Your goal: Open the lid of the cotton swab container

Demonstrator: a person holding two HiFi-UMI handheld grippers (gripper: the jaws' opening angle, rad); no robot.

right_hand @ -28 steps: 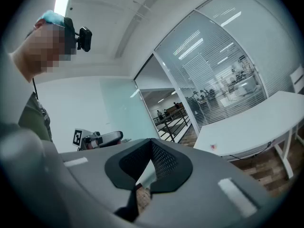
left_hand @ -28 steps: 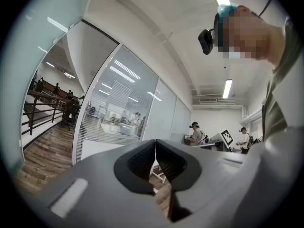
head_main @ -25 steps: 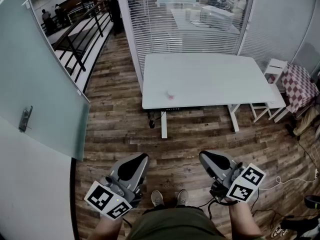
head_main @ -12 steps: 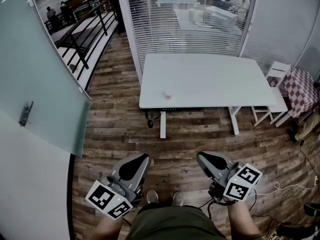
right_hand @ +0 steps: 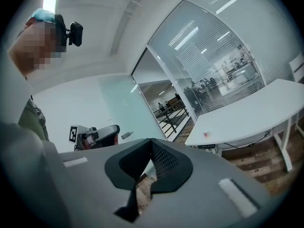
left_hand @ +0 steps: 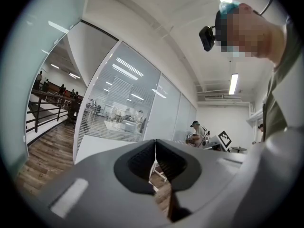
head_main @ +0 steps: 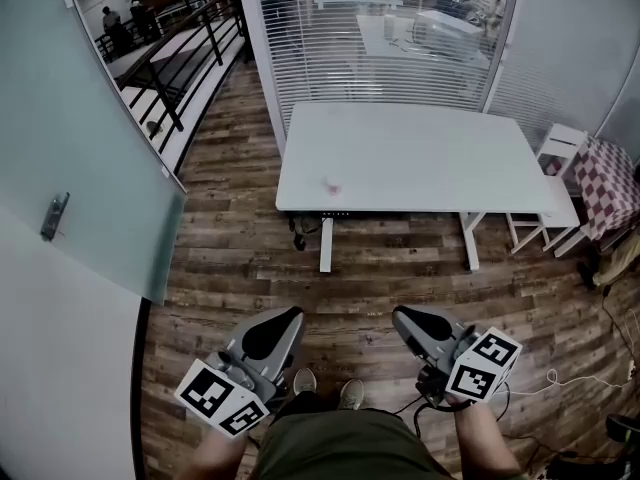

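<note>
A small pinkish cotton swab container [head_main: 330, 184] stands near the front left edge of a white table [head_main: 440, 158], far ahead of me. It also shows as a tiny speck, the container [right_hand: 205, 135], in the right gripper view. My left gripper [head_main: 290, 317] and right gripper [head_main: 401, 317] are held low over the wooden floor, close to my body and well short of the table. Both are shut with nothing between their jaws. In the gripper views, the left gripper [left_hand: 155, 142] and right gripper [right_hand: 151, 141] show their tips pressed together.
A glass door with a handle [head_main: 52, 218] stands at my left. A glass wall with blinds [head_main: 380, 38] runs behind the table. A white stool [head_main: 558, 143] and a checked cloth [head_main: 605, 173] are at the right. Cables [head_main: 560, 380] lie on the floor at the right.
The view has shifted slightly toward the table. Both grippers keep the same shut pose in front of me.
</note>
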